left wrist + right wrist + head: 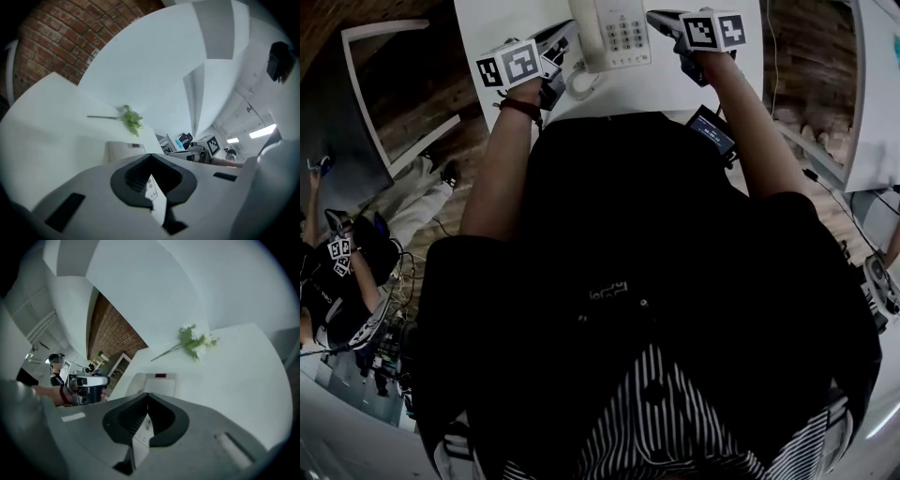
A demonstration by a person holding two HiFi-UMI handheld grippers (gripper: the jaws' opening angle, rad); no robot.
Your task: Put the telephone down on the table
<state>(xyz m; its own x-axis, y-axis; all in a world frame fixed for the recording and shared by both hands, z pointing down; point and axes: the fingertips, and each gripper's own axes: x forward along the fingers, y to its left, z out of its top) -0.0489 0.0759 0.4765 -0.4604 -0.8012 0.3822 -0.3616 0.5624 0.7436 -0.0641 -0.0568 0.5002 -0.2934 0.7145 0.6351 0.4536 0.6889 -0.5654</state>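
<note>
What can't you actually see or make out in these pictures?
1. Telephone: far end cut off by the head view's top edge; its key labels are too small to read.
2. Table: near part hidden by the person's torso, head view.
3. Gripper views: the left gripper and right gripper each cover most of the telephone's keypad.
4. Green sprig: too small to identify.

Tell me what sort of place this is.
Probably an indoor office or lab workspace: a desk telephone sits on a white table, there is a brick wall, and a second person is working nearby at another white surface.
</note>
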